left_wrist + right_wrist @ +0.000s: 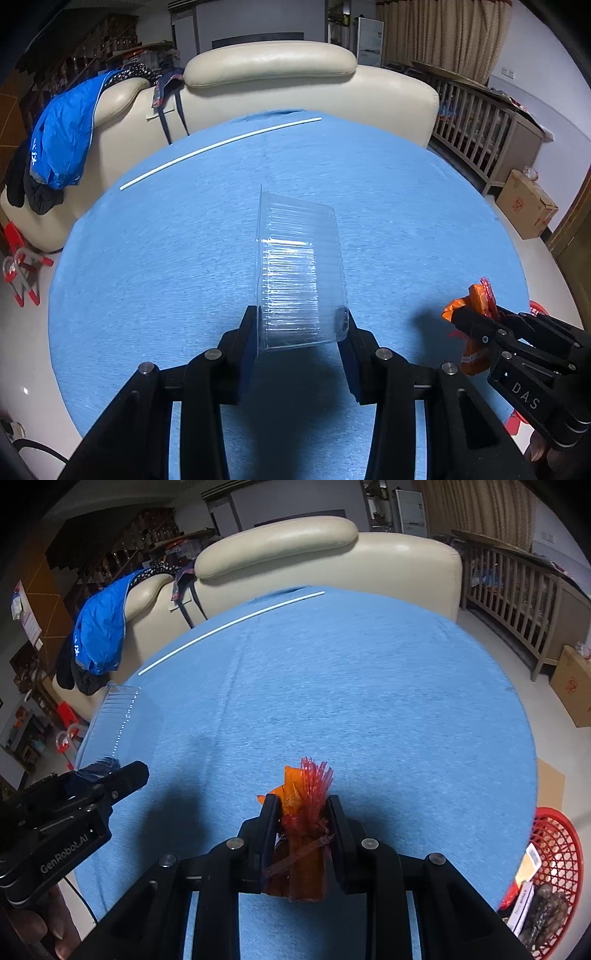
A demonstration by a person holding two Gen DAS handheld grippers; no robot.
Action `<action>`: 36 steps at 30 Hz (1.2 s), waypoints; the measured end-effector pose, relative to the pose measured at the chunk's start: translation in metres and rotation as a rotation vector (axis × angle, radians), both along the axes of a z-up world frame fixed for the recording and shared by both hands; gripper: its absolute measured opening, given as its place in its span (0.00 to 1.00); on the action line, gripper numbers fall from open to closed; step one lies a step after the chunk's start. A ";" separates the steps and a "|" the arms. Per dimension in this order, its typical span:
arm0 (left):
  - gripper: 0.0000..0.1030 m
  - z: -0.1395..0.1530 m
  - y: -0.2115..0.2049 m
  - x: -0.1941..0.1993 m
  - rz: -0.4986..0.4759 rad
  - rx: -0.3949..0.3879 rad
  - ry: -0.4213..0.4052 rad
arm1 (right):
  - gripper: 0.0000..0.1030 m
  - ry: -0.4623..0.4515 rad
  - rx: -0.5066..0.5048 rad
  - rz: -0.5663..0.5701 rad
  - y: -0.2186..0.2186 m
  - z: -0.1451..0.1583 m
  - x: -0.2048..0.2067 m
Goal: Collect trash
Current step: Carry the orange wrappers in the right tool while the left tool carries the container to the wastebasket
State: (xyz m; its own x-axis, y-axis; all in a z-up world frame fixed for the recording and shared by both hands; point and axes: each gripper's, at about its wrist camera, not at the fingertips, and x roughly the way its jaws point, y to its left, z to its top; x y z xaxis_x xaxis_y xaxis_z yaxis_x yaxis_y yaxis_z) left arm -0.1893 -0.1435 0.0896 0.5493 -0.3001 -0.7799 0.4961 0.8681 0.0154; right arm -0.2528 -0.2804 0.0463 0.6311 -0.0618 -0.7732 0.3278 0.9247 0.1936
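My left gripper (301,325) is shut on a clear ribbed plastic container (299,273) and holds it above the blue table (147,258). The container also shows at the left of the right wrist view (118,723), with the left gripper (110,775) under it. My right gripper (303,808) is shut on a crumpled orange and red wrapper (304,805) and holds it above the table's near edge. In the left wrist view the right gripper (469,317) shows at the right with the wrapper (476,295).
A long white straw (221,146) lies at the table's far side. A red mesh basket (554,878) with trash stands on the floor right of the table. A cream sofa (295,81) with a blue jacket (62,136) is behind. A cardboard box (528,210) stands at the right.
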 end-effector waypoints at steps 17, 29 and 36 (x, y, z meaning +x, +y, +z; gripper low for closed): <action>0.42 0.001 -0.015 -0.023 -0.054 0.007 -0.022 | 0.27 -0.027 0.013 -0.082 -0.024 0.004 -0.036; 0.42 0.003 -0.028 -0.037 -0.087 0.015 -0.031 | 0.27 -0.042 0.014 -0.133 -0.038 0.007 -0.056; 0.42 0.004 -0.036 -0.041 -0.110 0.020 -0.034 | 0.27 -0.045 0.008 -0.152 -0.041 0.008 -0.064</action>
State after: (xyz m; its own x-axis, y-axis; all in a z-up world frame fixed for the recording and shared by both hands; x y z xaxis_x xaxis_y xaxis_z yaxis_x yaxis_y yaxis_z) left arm -0.2304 -0.1796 0.0931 0.5406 -0.3450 -0.7673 0.5872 0.8079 0.0504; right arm -0.3164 -0.3217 0.0546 0.6494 -0.1528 -0.7450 0.4543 0.8635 0.2189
